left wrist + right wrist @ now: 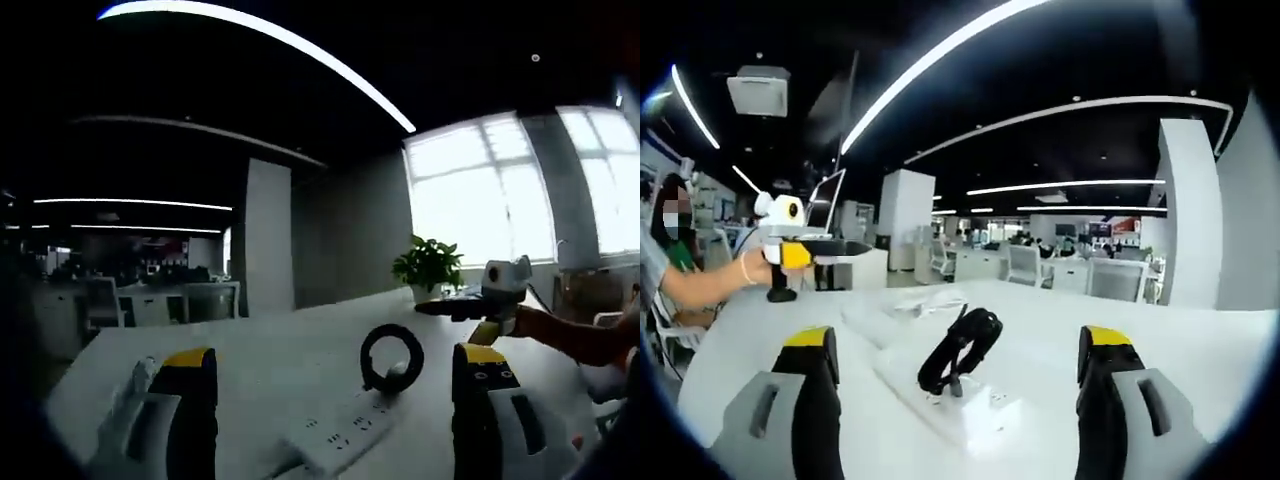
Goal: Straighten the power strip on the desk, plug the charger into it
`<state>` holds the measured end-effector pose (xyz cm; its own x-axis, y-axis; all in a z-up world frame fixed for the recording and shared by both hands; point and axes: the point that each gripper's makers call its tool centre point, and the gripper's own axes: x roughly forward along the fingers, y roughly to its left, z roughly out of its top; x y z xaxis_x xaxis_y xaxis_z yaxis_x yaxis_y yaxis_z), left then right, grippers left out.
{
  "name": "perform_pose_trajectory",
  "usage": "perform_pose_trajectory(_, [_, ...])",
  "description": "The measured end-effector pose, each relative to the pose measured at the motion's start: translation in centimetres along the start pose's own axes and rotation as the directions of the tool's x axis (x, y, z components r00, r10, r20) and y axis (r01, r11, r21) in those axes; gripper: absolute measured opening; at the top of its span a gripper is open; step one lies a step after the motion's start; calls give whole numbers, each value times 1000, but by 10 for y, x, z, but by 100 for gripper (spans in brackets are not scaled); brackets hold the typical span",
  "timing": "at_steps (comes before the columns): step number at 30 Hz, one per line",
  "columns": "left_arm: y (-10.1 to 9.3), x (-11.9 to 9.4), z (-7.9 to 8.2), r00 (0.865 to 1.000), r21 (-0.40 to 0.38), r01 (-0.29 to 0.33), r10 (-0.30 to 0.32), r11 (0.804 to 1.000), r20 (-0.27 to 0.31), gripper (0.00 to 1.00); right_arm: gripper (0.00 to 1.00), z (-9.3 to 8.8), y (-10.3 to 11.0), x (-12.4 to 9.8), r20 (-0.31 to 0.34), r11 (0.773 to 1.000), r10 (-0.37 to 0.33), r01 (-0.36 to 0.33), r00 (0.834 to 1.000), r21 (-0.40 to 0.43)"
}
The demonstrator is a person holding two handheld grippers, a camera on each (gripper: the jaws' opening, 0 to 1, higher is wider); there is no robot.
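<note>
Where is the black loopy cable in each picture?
Left gripper view: the coiled black cable sits low, right of centre, at the far end of the white power strip.
Right gripper view: it lies just left of centre, on that strip.
Shared landmark: the power strip on the white desk.

Dim, backlit by glaring windows [500, 190]

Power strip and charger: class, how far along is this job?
Done: nothing visibly. The white power strip lies askew on the desk, with the coiled black charger cable resting on it, unplugged. In hand: nothing; the left gripper and right gripper are open, empty. Left: straightening, then plugging in.
</note>
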<state>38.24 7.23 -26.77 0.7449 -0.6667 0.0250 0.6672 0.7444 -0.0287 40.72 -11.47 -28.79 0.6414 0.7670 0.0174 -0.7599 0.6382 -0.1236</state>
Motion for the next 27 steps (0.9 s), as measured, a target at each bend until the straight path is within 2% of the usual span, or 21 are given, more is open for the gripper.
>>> perform_pose_trajectory(2, [5, -5, -3, 999, 10, -41, 41, 999, -1, 99, 99, 1, 1, -3, 6, 1000, -19, 19, 1000, 0])
perform_pose_trajectory(8, [6, -18, -6, 997, 13, -79, 79, 997, 5, 99, 99, 5, 13, -15, 15, 999, -37, 37, 999, -2])
perform_pose_trajectory(9, [5, -23, -8, 996, 9, -92, 92, 996, -3, 99, 99, 6, 12, -19, 12, 998, -63, 63, 998, -14])
perform_pose_trajectory(11, [3, -26, -9, 995, 7, -96, 96, 995, -2, 99, 97, 7, 15, -23, 14, 998, -66, 66, 998, -18])
perform_pose_trajectory(12, [0, -31, -11, 995, 14, -103, 103, 995, -4, 99, 97, 3, 19, -28, -10, 998, -70, 69, 998, -13])
perform_pose_trajectory(17, [-6, -42, -16, 993, 4, -119, 119, 993, 6, 99, 99, 3, 28, -40, 8, 995, -90, 91, 996, -37])
perform_pose_trajectory(27, [-16, -63, -21, 987, 28, -161, 161, 987, 5, 99, 99, 7, 42, -58, 28, 993, -118, 118, 993, -7])
